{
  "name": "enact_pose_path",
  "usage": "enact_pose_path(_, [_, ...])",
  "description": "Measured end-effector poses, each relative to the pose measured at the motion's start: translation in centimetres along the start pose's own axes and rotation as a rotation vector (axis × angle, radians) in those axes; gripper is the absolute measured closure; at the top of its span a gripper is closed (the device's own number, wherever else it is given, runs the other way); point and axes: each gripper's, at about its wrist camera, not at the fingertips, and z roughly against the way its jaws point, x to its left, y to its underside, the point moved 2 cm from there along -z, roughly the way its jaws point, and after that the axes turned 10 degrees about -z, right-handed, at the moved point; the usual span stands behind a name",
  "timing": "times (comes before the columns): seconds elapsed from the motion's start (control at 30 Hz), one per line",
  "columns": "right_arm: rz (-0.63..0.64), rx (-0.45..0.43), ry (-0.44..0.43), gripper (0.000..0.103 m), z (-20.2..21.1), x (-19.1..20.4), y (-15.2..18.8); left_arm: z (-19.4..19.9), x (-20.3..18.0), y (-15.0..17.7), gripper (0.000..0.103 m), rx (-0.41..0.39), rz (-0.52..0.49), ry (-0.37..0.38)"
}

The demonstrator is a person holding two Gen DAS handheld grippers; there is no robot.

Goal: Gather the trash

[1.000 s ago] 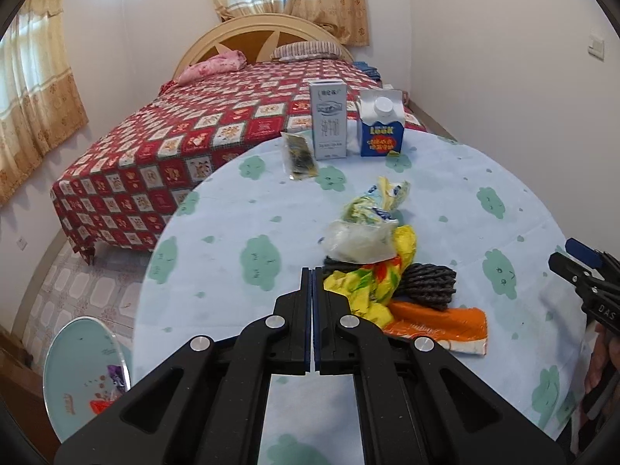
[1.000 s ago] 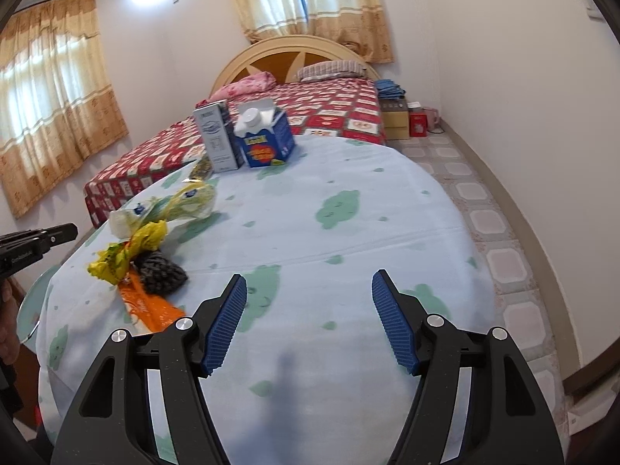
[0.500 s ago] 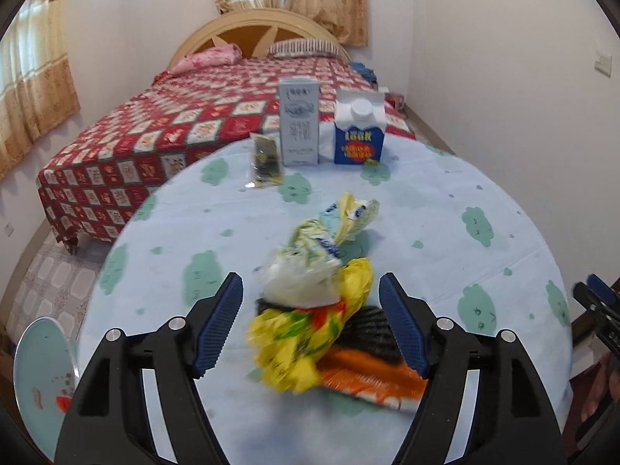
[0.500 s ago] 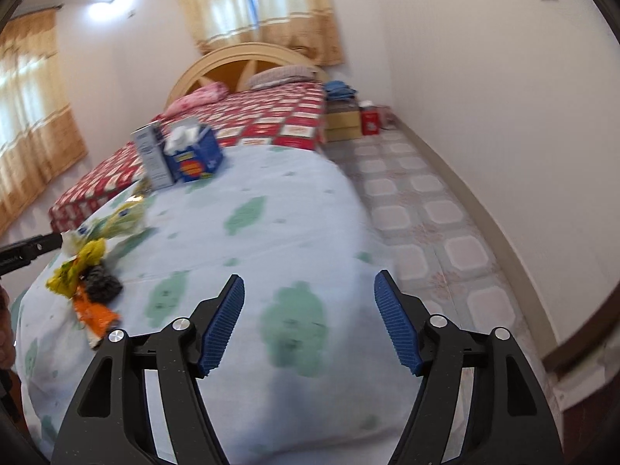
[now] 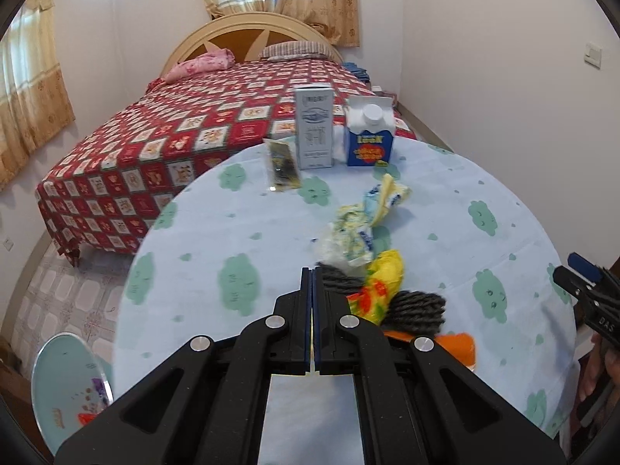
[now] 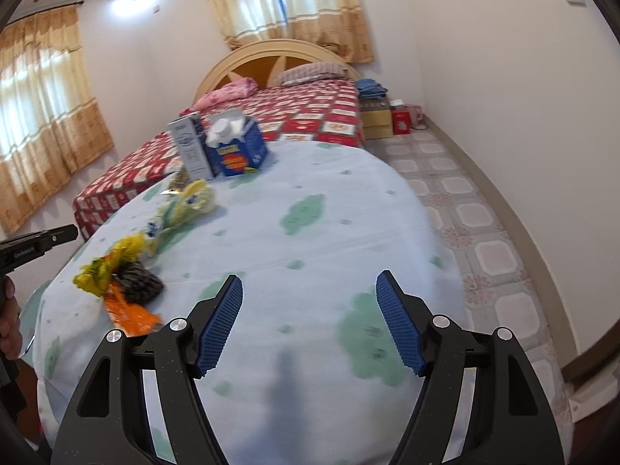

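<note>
Pale blue cloth with green blotches covers the round surface (image 5: 240,232). Trash heap lies near its edge: yellow wrapper (image 5: 381,283), clear crumpled bag (image 5: 348,238), dark knitted piece (image 5: 416,308), orange wrapper (image 5: 459,347). Grey carton (image 5: 314,128) and blue carton (image 5: 370,133) stand side by side at far edge, a small packet (image 5: 282,164) beside them. Left claw (image 5: 312,283) fully closed, nothing between its jaws, tips just beside the heap. Right claw (image 6: 308,316) open, empty, over bare cloth, well apart from the heap.

A bed (image 5: 217,124) with a red patterned cover stands behind the round table (image 5: 240,232), curtains (image 6: 286,7) beyond.
</note>
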Motion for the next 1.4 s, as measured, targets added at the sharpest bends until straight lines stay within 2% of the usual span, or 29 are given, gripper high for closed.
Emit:
enact_pose_path(0.07, [0.007,-0.003,-0.004,0.032,-0.1,0.8,-0.1,0.1,0.8,0.2,0.100,0.000,0.014,-0.024])
enact_pose_path(0.1, [0.011,-0.004,-0.001,0.032,-0.2,1.1,-0.2,0.0,1.2,0.3,0.090,0.005,0.020,-0.029])
enact_pose_path(0.13, [0.014,-0.009,0.008,0.032,-0.1,1.0,-0.3,-0.1,1.5,0.3,0.071,0.005,0.031,-0.038])
enact_pose_path(0.2, [0.011,-0.016,0.025,0.032,0.1,0.7,-0.3,-0.4,1.8,0.3,0.044,0.002,0.051,-0.047])
enact_pose_path(0.33, [-0.016,-0.025,0.065,0.031,0.3,0.0,-0.6,-2.1,0.8,-0.7,0.046,0.022,0.066,-0.004])
enact_pose_path(0.4, [-0.022,-0.028,0.111,0.031,0.2,-1.1,-0.9,-3.3,-0.5,-1.4,0.046,0.036,0.055,0.026])
enact_pose_path(0.5, [-0.082,-0.033,0.190,0.031,-0.2,-3.7,-1.7,-5.8,-2.5,-2.7,0.046,0.077,0.035,0.061])
enact_pose_path(0.67, [-0.159,-0.031,0.228,0.031,-0.4,-7.5,-1.9,-9.9,-4.1,-3.4,0.047,0.176,0.014,0.102])
enact_pose_path(0.73, [-0.171,-0.029,0.229,0.030,-0.4,-8.2,-1.6,-11.2,-4.3,-3.3,0.069,0.209,0.013,0.125])
enact_pose_path(0.77, [-0.175,-0.027,0.227,0.029,-0.4,-8.4,-1.6,-11.4,-4.3,-3.5,0.070,0.210,0.005,0.124])
enact_pose_path(0.83, [-0.173,-0.024,0.223,0.027,-0.6,-8.7,-1.4,-11.5,-4.5,-3.9,0.083,0.206,-0.015,0.139])
enact_pose_path(0.97, [-0.167,-0.021,0.202,0.027,-0.7,-8.6,-1.7,-10.3,-4.3,-4.6,0.101,0.177,-0.046,0.126])
enact_pose_path(1.03, [-0.160,-0.022,0.194,0.027,-0.8,-8.6,-1.9,-9.1,-3.8,-4.8,0.101,0.148,-0.044,0.118])
enact_pose_path(1.23, [-0.095,-0.027,0.130,0.027,-0.8,-4.7,-2.6,-4.1,-1.4,-5.3,0.101,0.051,-0.033,0.104])
enact_pose_path(1.4, [-0.042,-0.007,0.038,0.027,-1.5,-0.2,-3.1,0.3,1.3,-3.0,0.101,0.002,-0.035,0.064])
